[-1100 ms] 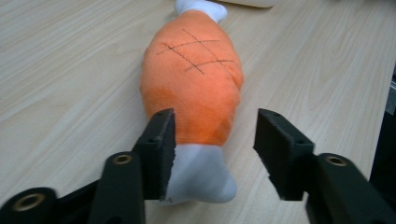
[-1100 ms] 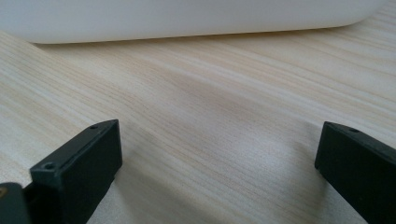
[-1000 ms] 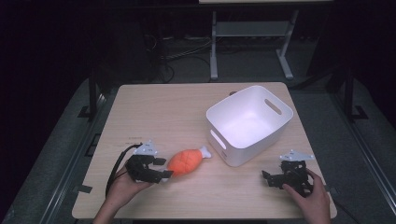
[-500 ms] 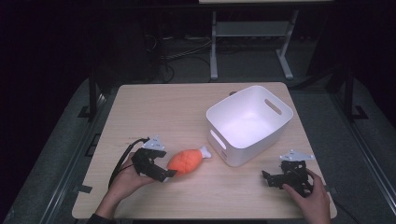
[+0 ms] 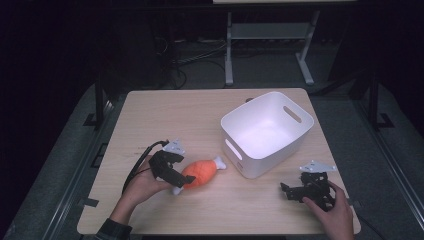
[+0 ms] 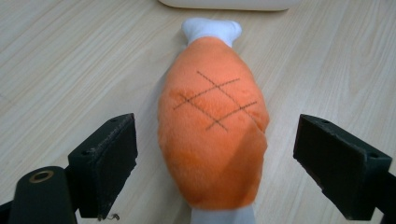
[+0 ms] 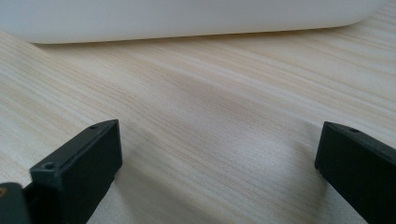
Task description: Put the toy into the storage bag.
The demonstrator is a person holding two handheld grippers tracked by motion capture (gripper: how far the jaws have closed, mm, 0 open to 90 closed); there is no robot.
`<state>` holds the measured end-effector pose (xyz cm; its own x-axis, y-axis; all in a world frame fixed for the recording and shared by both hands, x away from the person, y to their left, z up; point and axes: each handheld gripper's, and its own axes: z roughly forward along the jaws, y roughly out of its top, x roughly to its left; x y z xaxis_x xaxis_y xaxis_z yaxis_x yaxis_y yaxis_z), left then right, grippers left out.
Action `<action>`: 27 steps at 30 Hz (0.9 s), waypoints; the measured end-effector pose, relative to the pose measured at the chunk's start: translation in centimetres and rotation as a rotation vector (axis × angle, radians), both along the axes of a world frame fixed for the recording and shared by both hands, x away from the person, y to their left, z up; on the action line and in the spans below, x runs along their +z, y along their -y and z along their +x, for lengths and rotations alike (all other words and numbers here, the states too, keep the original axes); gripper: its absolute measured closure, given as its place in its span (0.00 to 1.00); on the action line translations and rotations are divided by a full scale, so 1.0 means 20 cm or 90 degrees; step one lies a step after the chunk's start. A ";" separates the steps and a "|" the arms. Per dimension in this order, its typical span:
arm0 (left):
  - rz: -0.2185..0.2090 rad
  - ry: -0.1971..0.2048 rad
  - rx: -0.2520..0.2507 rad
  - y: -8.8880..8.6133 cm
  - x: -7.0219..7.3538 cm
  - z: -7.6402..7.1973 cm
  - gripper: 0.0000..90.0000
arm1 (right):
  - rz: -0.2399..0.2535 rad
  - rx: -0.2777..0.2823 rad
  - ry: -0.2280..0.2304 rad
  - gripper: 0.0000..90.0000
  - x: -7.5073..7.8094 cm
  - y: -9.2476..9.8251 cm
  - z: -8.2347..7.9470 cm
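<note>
Plush drumstick (image 6: 212, 126), centre frame, looks soft and light; left gripper (image 6: 215, 163) jaws have just spread wide around its fat orange middle, not pressing; best hold there.

Fuzzy orange plush drumstick (image 6: 212, 135), matt pale wood-grain table (image 5: 200, 110), smooth white plastic tub (image 5: 267, 132).

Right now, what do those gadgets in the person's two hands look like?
Each hand holds a black gripper. The left gripper has two blocky, flat-faced black jaws with small screw holes, a pale grey three-cornered plate on top and a black cable looping back from it. The right gripper looks the same, with its own grey plate. A dark, patterned sleeve cuff shows at the left wrist.
</note>
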<state>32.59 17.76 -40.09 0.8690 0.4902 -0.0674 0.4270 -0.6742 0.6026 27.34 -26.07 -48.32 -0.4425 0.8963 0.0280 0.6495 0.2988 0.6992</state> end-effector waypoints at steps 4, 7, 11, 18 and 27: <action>0.006 -0.002 -0.006 0.04 0.00 0.02 0.14 | 0.000 0.000 0.000 0.00 0.00 0.00 0.00; 0.014 -0.003 -0.013 0.07 -0.01 0.04 0.14 | 0.000 0.000 0.000 0.00 0.00 0.00 0.00; 0.028 -0.005 -0.021 0.09 -0.03 0.05 0.14 | 0.000 0.000 0.000 0.00 0.00 0.00 0.00; 0.050 -0.007 -0.031 0.13 -0.06 0.07 0.14 | 0.000 0.000 0.000 0.00 0.00 0.00 0.00; 0.067 -0.007 -0.040 0.17 -0.10 0.08 0.14 | 0.000 0.000 0.000 0.00 0.00 0.00 0.00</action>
